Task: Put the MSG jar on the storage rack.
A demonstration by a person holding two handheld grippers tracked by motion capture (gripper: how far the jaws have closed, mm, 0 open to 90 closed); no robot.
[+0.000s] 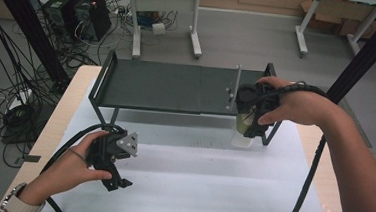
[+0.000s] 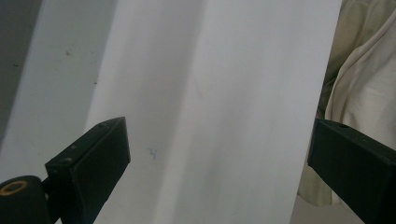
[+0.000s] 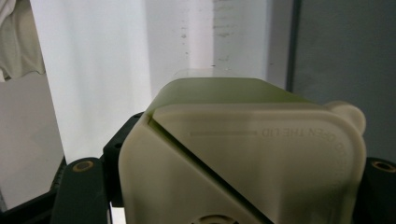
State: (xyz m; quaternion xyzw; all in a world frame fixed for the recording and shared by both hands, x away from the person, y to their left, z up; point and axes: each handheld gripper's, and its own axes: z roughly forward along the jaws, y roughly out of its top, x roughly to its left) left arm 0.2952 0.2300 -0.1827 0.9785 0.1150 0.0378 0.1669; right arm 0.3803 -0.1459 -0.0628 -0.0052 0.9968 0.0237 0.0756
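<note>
Near the table's front-left edge, the left gripper [image 1: 113, 173] rests low over the white foam mat [image 1: 195, 186], jaws spread wide, empty. Farther right, the right gripper [image 1: 249, 121] clamps a translucent cream-lidded plastic container [image 1: 243, 132] beside the black metal rack [image 1: 167, 87].

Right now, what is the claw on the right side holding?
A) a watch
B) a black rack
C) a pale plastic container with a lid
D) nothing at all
C: the right claw is closed around a pale plastic container with a lid, standing on the white mat by the black rack.
</note>
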